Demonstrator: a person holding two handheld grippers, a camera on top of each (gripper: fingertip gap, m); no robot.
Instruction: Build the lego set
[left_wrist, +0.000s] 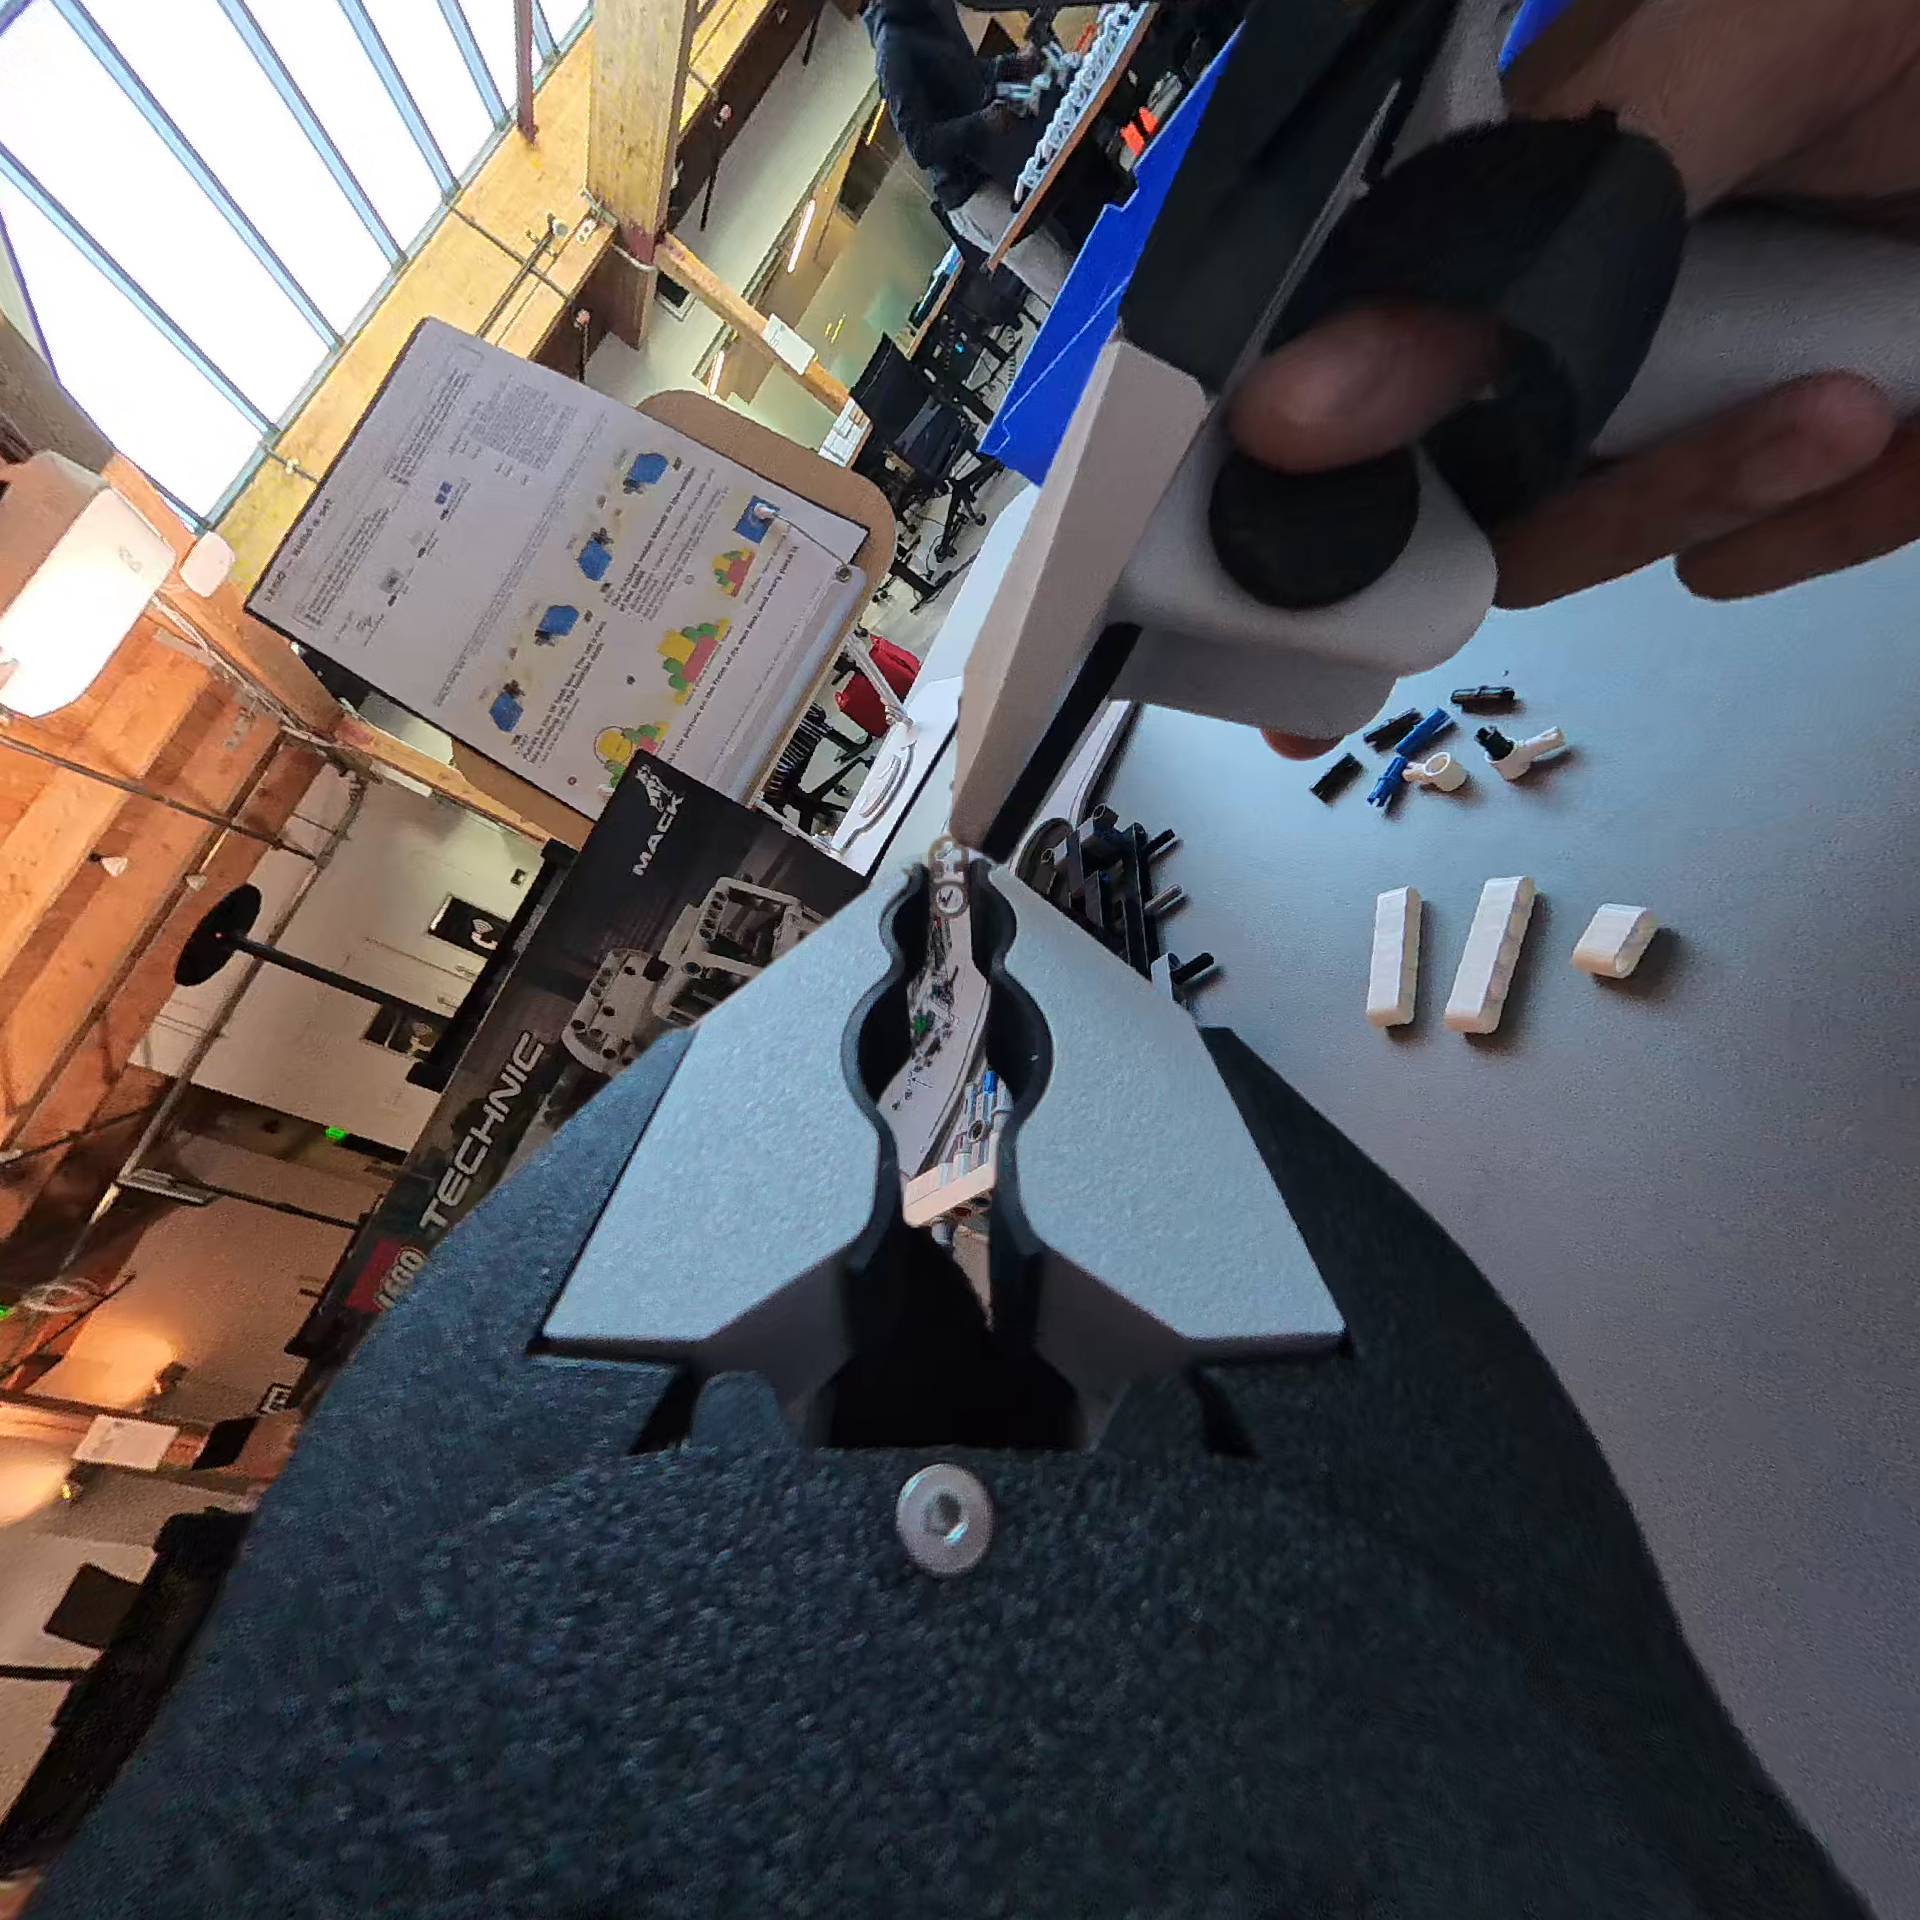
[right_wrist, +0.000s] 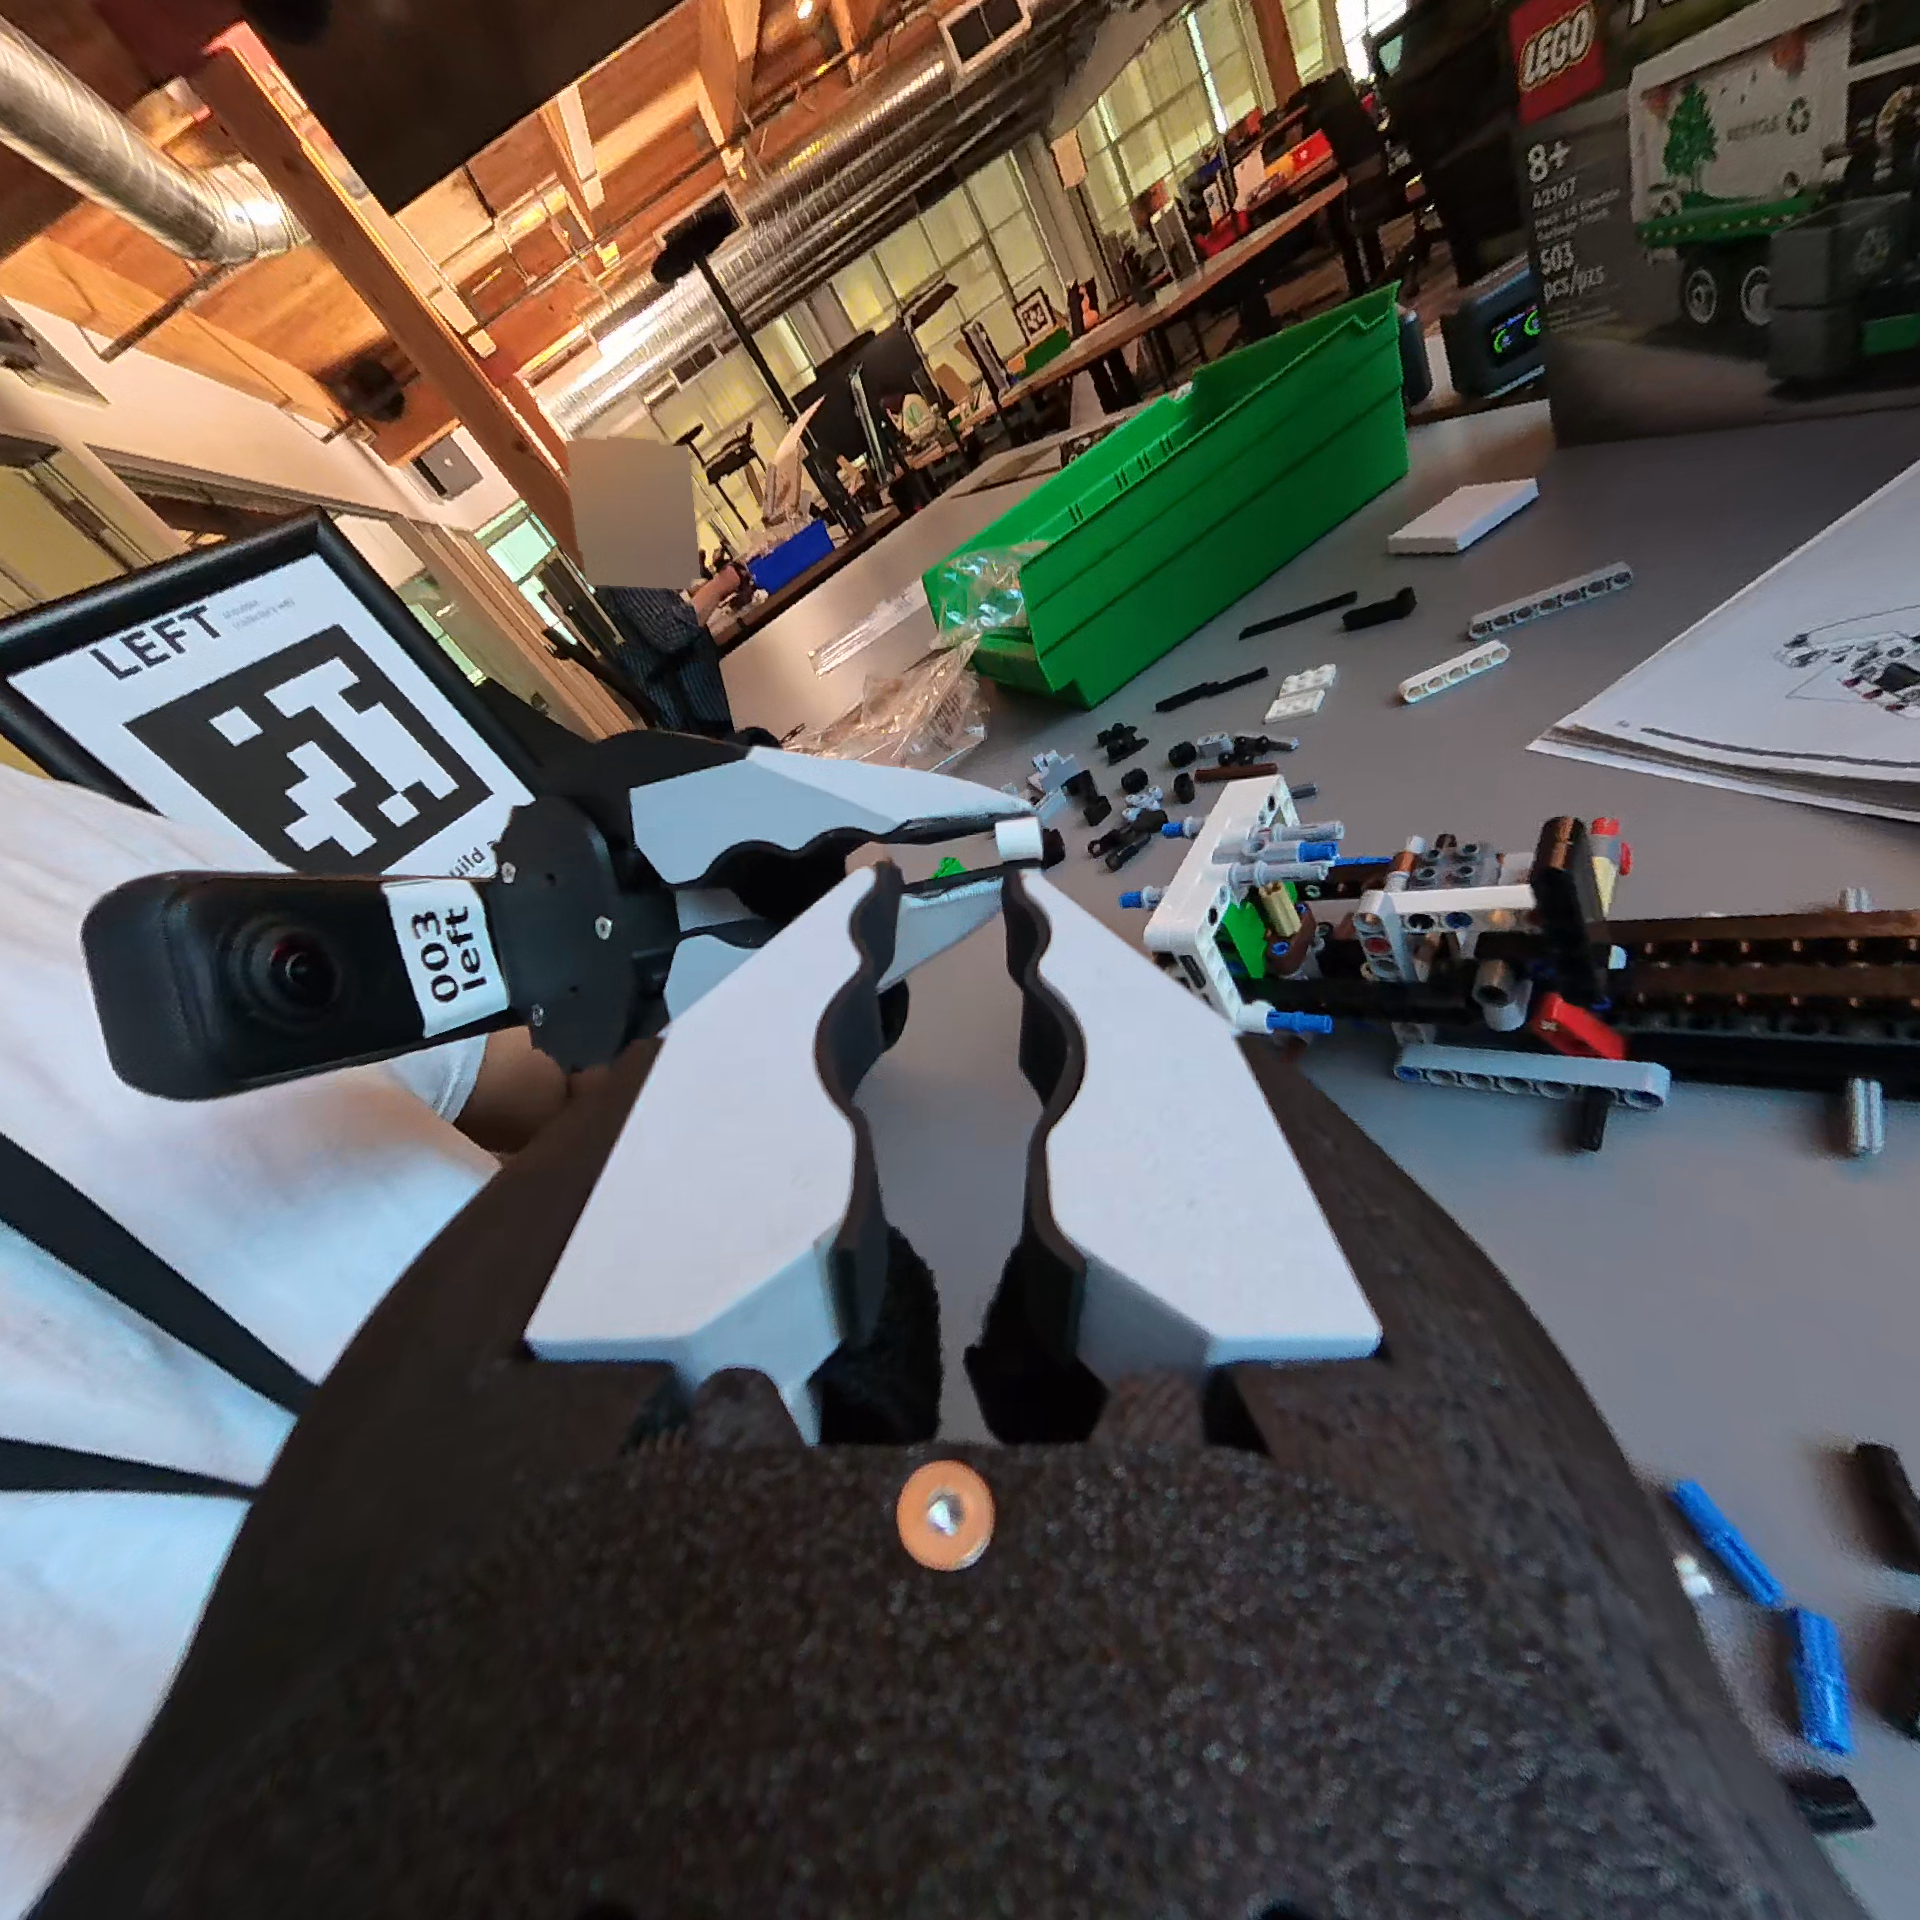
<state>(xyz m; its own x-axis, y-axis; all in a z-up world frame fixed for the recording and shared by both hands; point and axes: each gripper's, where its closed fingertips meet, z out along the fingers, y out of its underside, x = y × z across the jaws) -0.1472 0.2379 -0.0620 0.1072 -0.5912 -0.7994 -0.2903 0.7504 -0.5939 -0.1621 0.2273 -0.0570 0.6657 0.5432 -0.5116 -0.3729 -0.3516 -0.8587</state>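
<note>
My left gripper (left_wrist: 951, 883) is shut on a small white connector piece (left_wrist: 948, 868) at its fingertips. In the right wrist view the left gripper (right_wrist: 1003, 854) comes in from the left, holding that white piece (right_wrist: 1016, 840), which has a black pin end, above the table. My right gripper (right_wrist: 954, 881) is open and empty, its tips right by the left gripper's tips. In the left wrist view the right gripper (left_wrist: 971, 821), held by a hand, reaches down to the white piece. The partly built model (right_wrist: 1455, 935) lies on the grey table to the right.
A green bin (right_wrist: 1195, 540), the set's box (right_wrist: 1714, 208) and the instruction booklet (right_wrist: 1766, 675) stand farther back. Loose small parts (right_wrist: 1143, 779) lie near the model. Three white beams (left_wrist: 1486, 966) and blue and black pins (left_wrist: 1413, 748) lie on the table (left_wrist: 1662, 1247). Left and right tips are no more than a few centimetres apart.
</note>
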